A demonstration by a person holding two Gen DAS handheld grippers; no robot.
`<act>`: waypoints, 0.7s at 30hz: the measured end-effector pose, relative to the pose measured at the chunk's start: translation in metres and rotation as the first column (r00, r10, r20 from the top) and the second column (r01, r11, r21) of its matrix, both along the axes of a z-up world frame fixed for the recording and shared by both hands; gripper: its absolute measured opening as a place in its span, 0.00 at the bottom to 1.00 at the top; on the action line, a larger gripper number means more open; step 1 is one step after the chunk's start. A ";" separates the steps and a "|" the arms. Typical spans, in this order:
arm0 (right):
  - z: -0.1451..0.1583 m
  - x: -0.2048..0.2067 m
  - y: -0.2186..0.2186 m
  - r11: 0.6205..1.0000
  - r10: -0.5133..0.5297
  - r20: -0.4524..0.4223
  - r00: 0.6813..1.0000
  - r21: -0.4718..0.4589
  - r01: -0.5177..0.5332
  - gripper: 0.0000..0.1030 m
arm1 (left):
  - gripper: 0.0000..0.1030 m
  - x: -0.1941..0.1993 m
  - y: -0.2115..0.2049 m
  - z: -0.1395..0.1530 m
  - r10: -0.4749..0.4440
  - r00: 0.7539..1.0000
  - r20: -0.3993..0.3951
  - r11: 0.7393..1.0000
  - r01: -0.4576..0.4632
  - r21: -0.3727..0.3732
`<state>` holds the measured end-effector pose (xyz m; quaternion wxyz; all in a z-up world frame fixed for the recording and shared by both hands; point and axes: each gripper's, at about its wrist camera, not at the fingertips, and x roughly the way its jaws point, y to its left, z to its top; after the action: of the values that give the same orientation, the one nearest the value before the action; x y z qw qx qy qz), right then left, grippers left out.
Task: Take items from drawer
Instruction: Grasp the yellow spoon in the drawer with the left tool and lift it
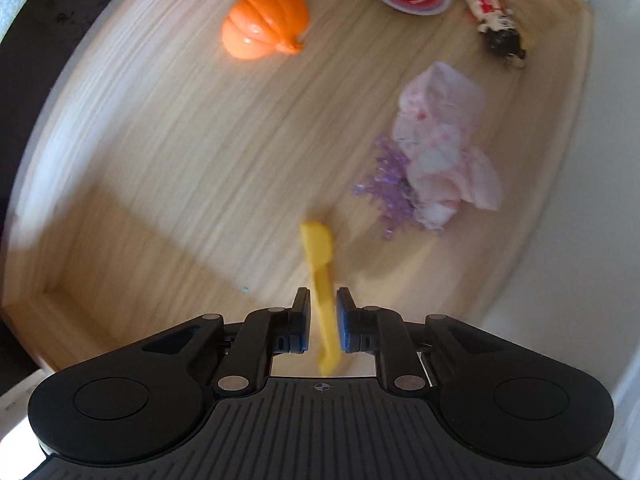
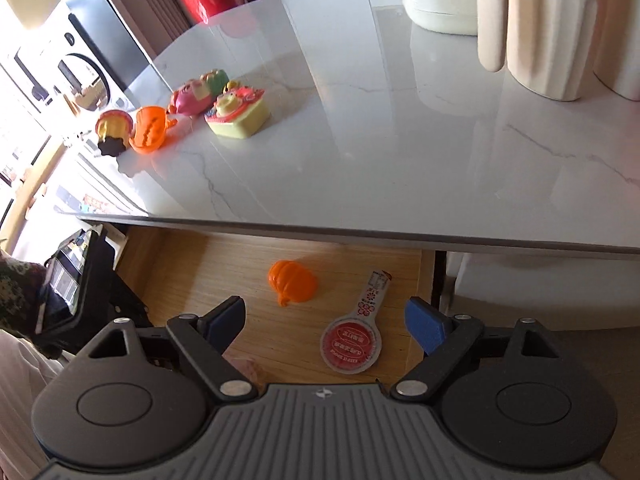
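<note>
Drawer items are mostly light plastic, so we're not worried about weight. Our left gripper has its pads pinched on the yellow plastic piece, thin and stiff, held over the drawer floor by its narrow end. Our right gripper hangs wide open with nothing in it, above the sauce cup. We'd take the orange pumpkin across its ribs since it looks slick.

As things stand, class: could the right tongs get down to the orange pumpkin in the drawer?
Probably yes. The right tongs are open and empty above the open drawer, and the pumpkin lies uncovered ahead of them, clear of the table edge and apart from the red-lidded cup.
</note>
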<state>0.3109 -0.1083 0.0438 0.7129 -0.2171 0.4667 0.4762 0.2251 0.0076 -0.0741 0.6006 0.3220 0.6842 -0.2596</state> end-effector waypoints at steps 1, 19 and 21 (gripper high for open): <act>0.001 0.001 -0.002 1.000 0.001 -0.004 1.000 0.009 -0.001 0.85 | 0.17 0.000 0.000 -0.001 -0.001 1.000 0.000 1.000 0.001 0.016; -0.005 -0.008 0.001 0.999 0.040 0.047 0.998 -0.025 -0.039 0.88 | 0.10 -0.013 0.028 0.047 0.051 0.993 0.106 0.991 -0.037 -0.127; -0.008 -0.011 0.004 0.998 0.050 0.054 0.997 -0.044 -0.047 0.88 | 0.10 -0.020 0.038 0.069 0.098 0.985 0.143 0.978 -0.069 -0.197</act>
<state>0.3003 -0.1046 0.0353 0.7089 -0.2565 0.4517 0.4771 0.2050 0.0451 -0.0047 0.6895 0.2524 0.6213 -0.2736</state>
